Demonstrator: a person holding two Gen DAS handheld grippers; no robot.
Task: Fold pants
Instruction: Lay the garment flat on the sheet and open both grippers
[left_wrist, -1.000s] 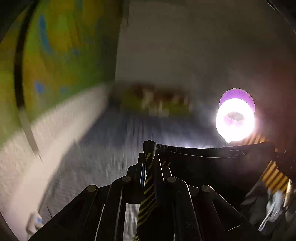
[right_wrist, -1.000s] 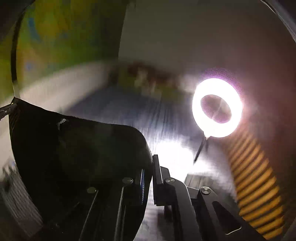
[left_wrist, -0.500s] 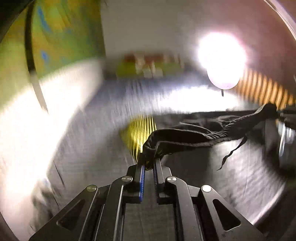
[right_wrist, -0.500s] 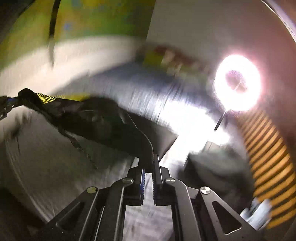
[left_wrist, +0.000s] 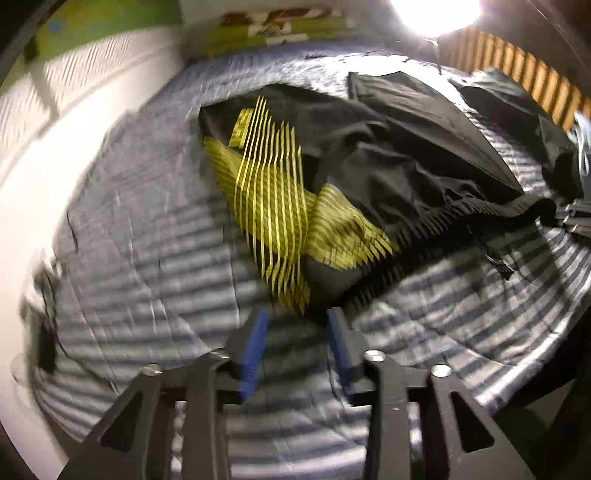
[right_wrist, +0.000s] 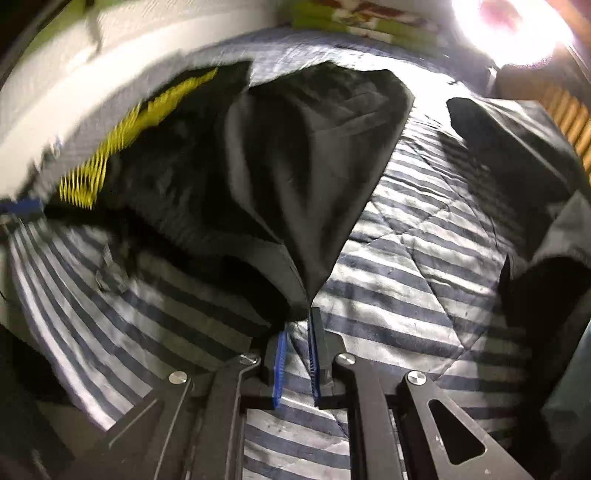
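Black fabric pants w/ yellow striped panel (left_wrist: 369, 173) lie spread but rumpled mid striped quilted bed (right_wrist: 406, 258), left claw (left_wrist: 297, 325) apart, right claw (right_wrist: 297, 332) slightly apart at waistband corner; folding not yet begun, I judge.

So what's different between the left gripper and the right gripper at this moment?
The left gripper has its fingers spread wide, open; the right gripper shows only a narrow slit, and whether it pinches cloth is unclear. The left one faces the yellow-striped side of the black pants; the right one faces plain black fabric. Both have blue pads and sit low over the striped quilt, at the pants' edge.
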